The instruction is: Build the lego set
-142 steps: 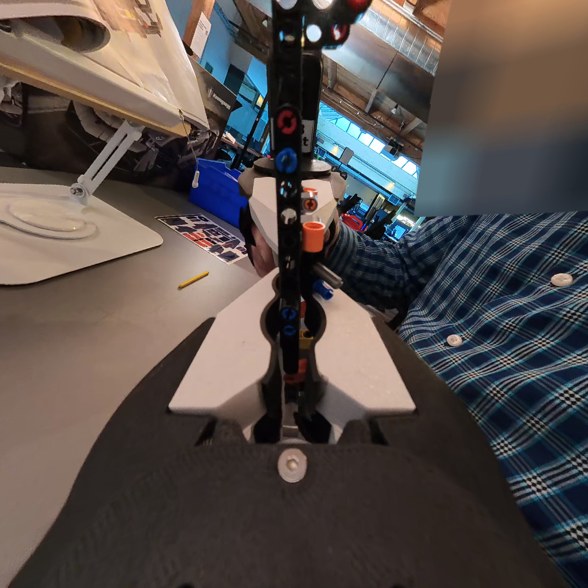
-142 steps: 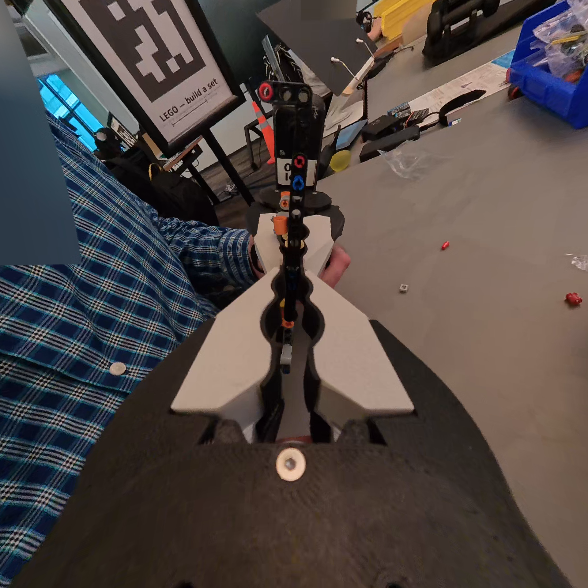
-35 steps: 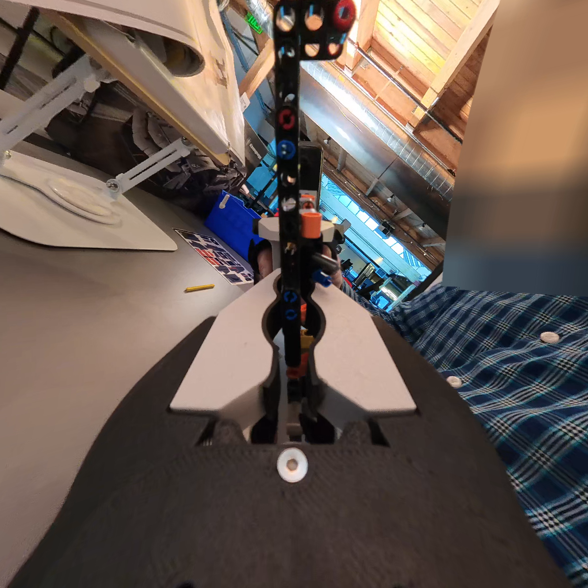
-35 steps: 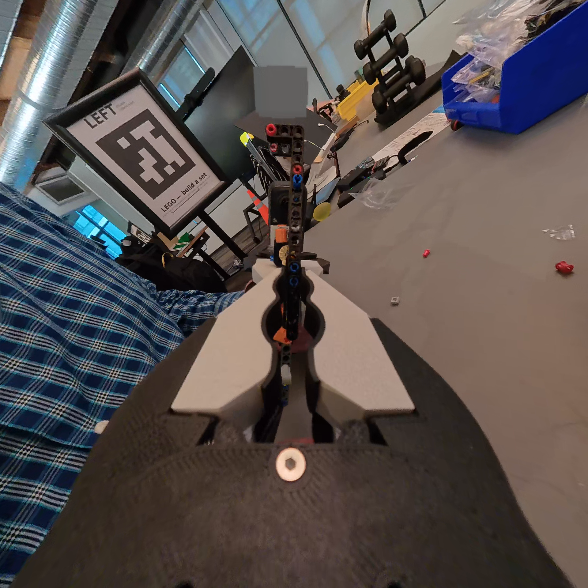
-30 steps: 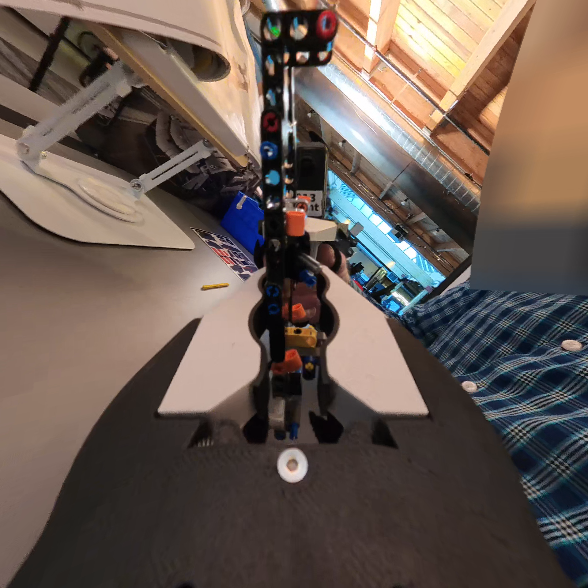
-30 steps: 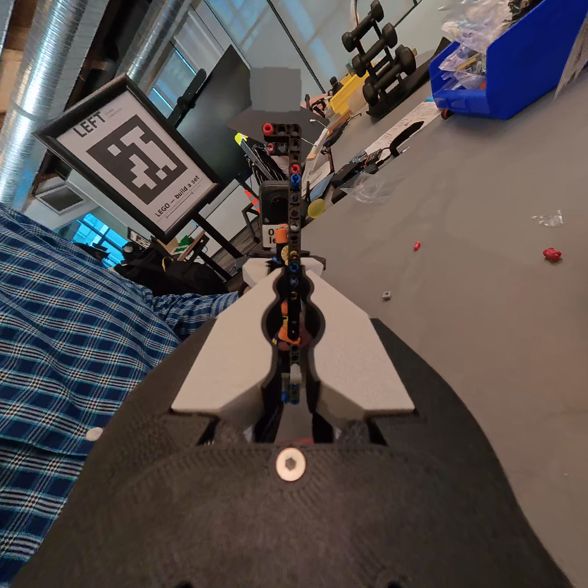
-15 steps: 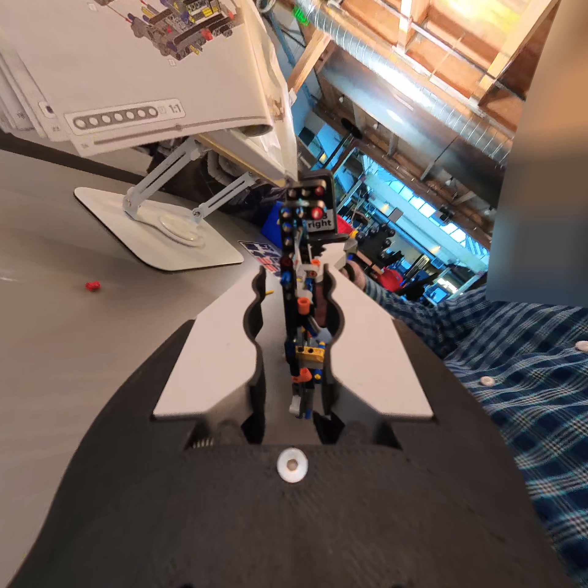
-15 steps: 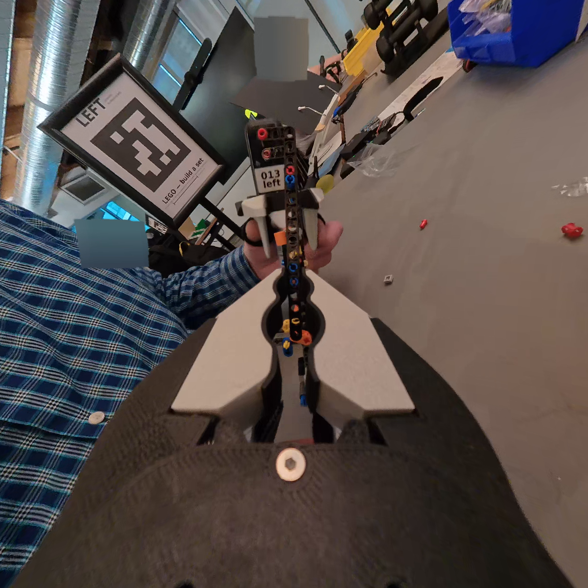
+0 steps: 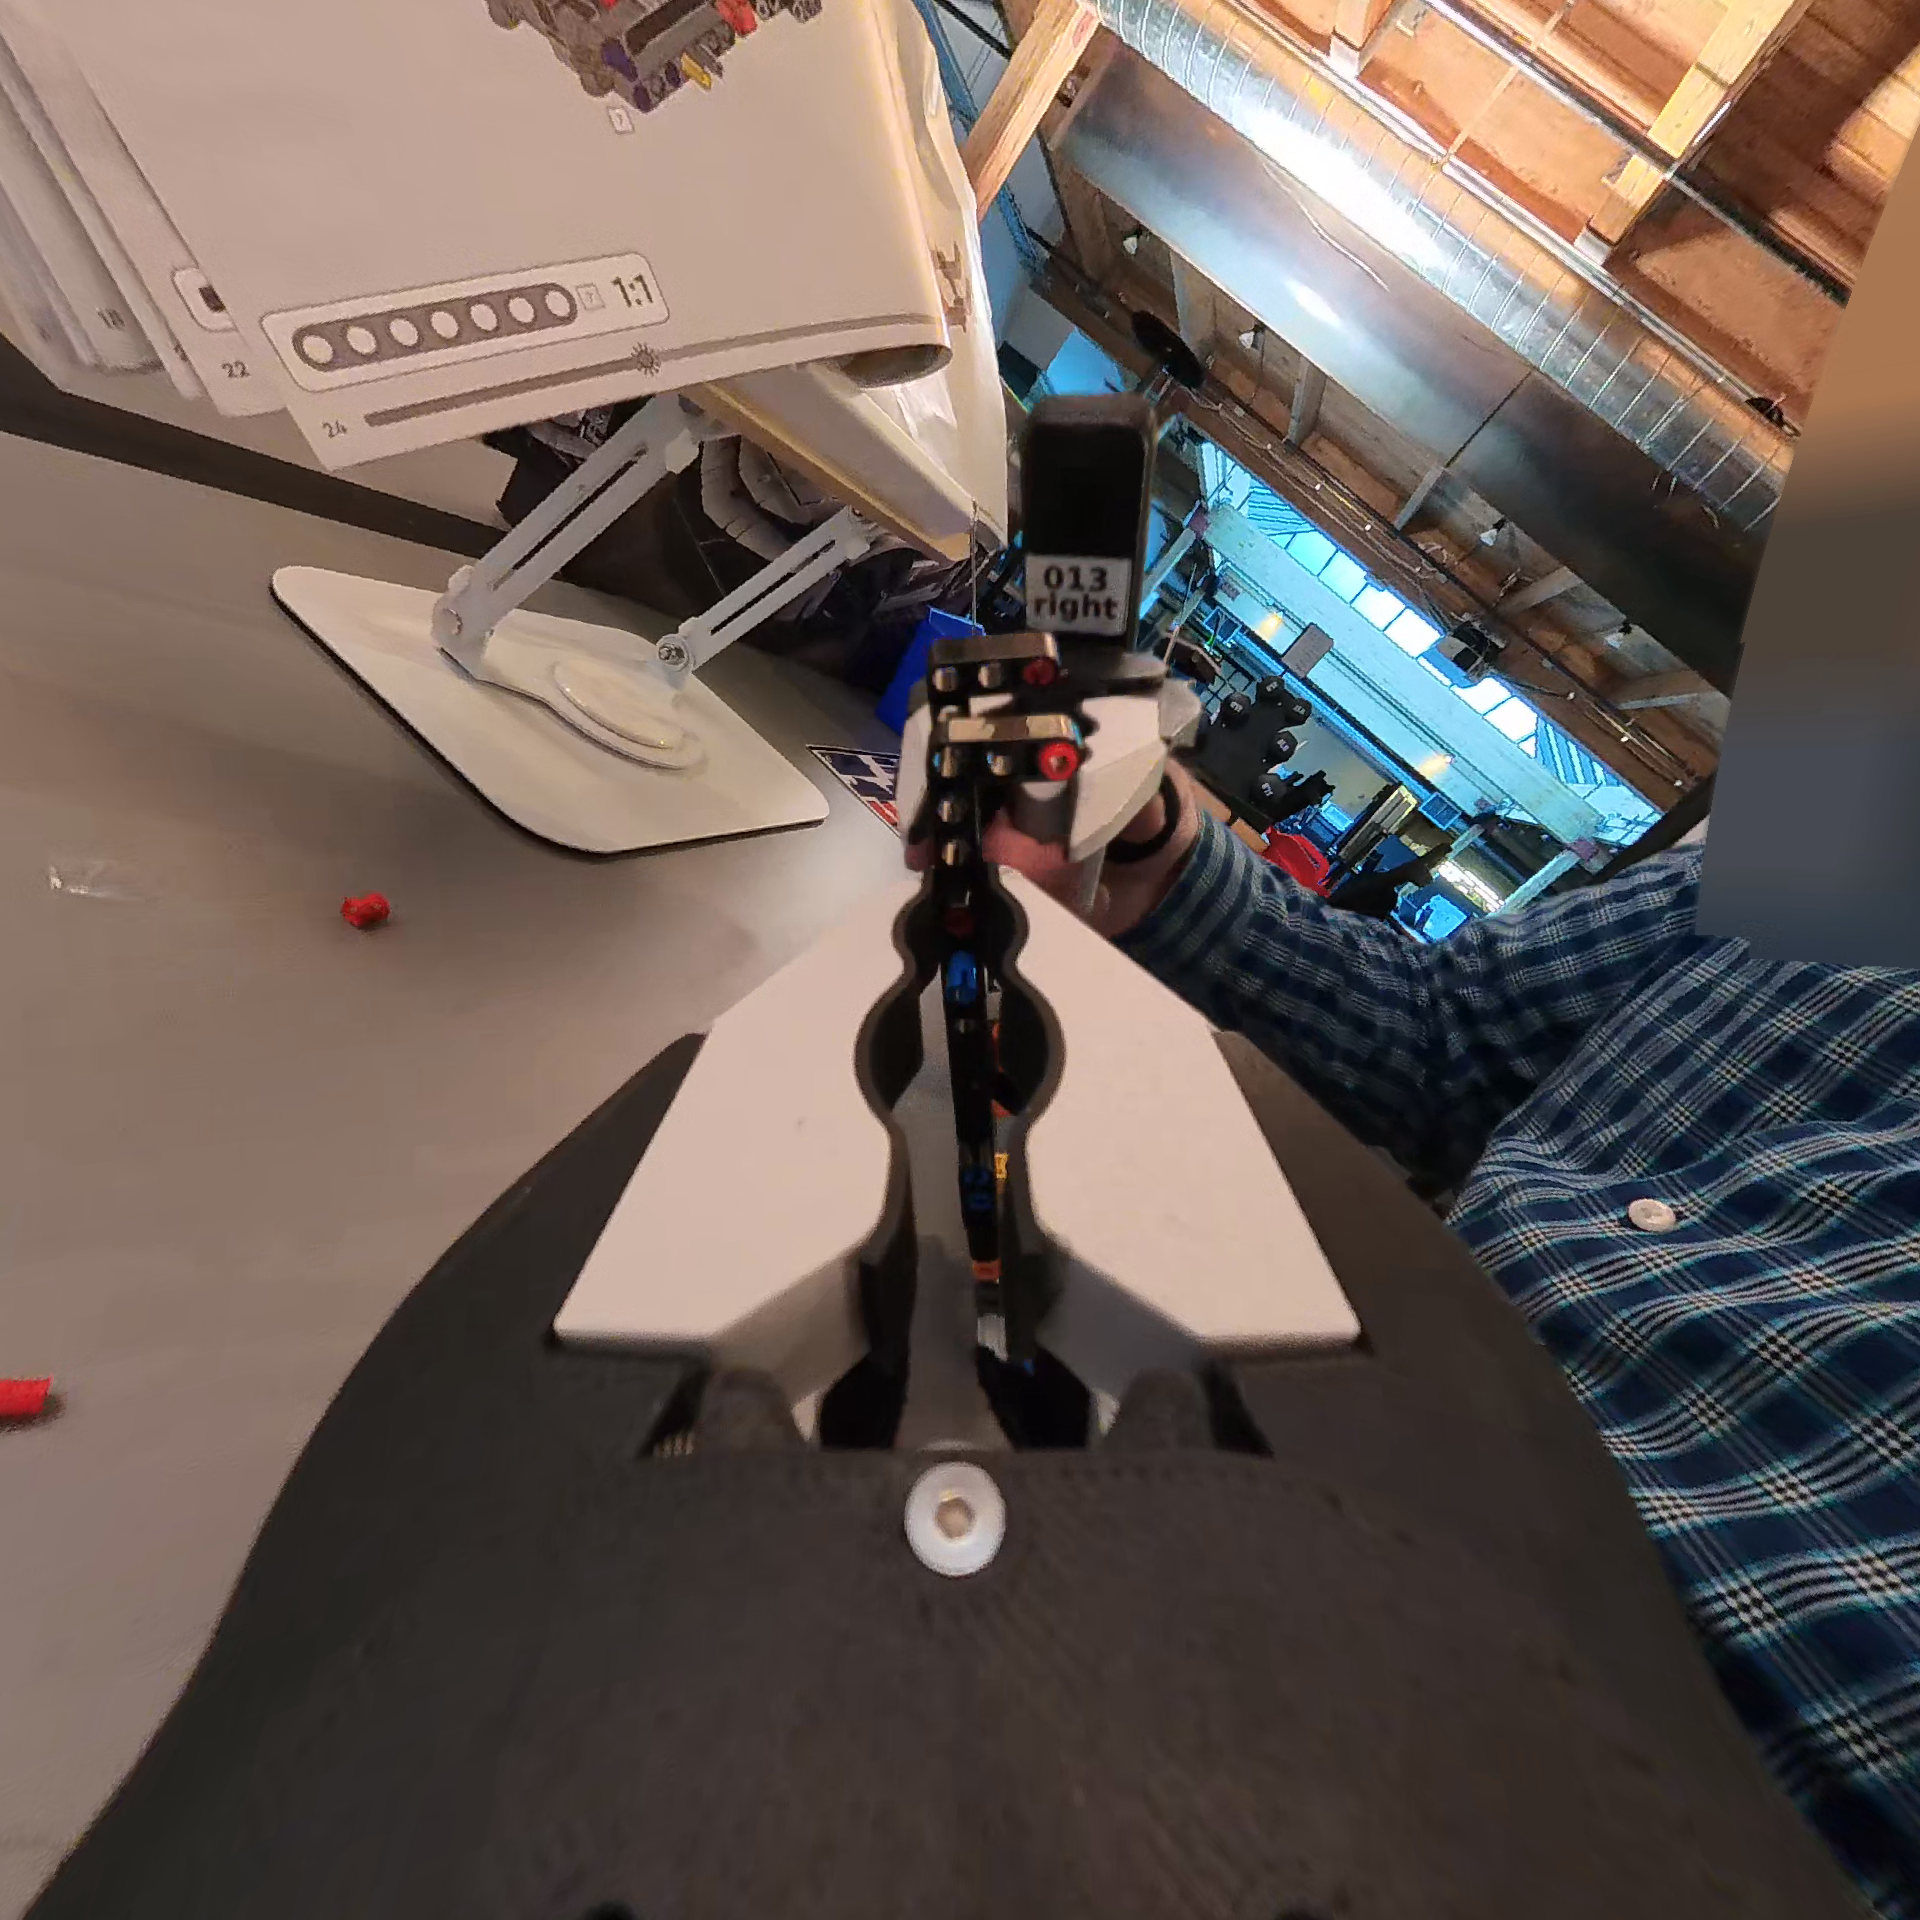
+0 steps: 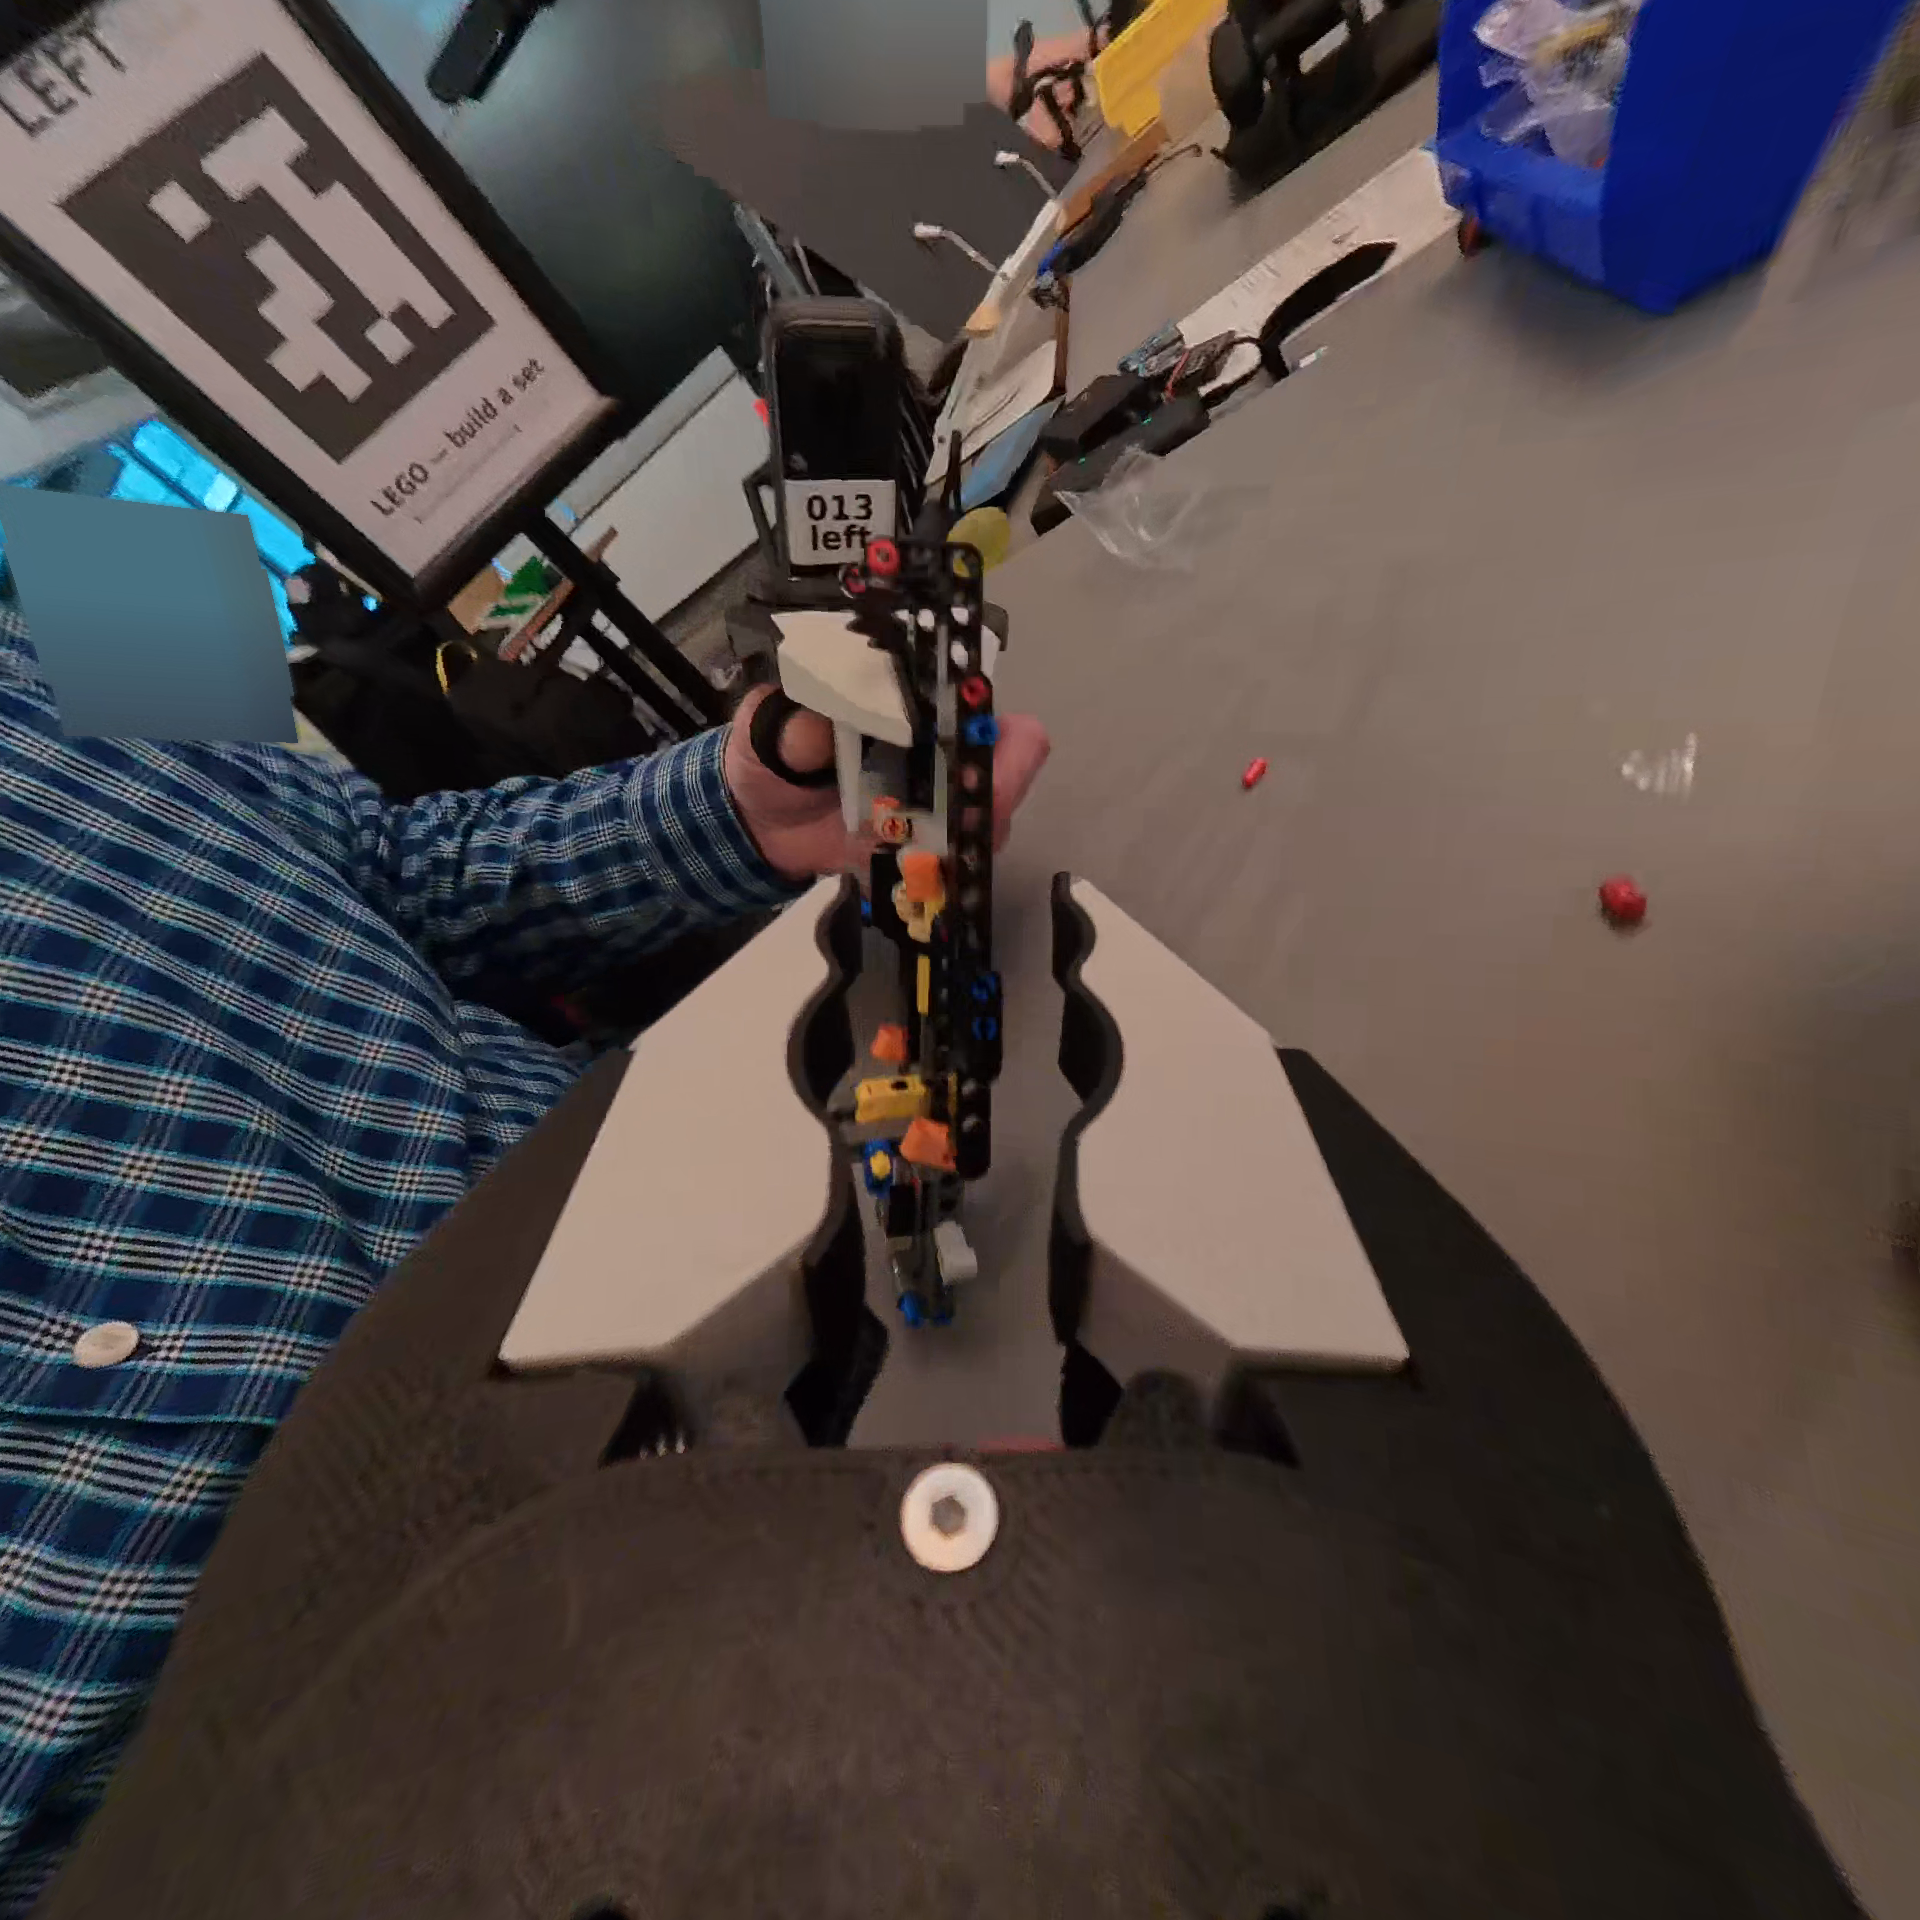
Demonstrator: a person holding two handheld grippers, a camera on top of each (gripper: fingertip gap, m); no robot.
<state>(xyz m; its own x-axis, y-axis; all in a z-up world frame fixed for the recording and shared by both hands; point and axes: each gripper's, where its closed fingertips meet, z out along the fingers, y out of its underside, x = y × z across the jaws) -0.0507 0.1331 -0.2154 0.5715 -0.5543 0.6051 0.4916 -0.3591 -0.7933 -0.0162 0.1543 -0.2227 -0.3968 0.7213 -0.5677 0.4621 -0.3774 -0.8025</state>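
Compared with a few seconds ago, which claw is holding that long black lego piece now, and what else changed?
The grip swapped. The left claw, which opened about a second ago, has shut again on the lego assembly, farther along it. The right claw, which had clamped it all along, has just opened, so the piece sits loose between its fingers. The assembly stays in the air above the grey table.

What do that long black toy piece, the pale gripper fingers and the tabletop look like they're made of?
The long black beam looks like hard, glossy moulded plastic: crisp round holes with bright coloured pegs. The right gripper's fingers look like matte white plastic with a faint grain, perhaps printed, with dark inner pads, possibly rubber. The table seems a smooth grey laminate with a dull sheen; its core is hidden.
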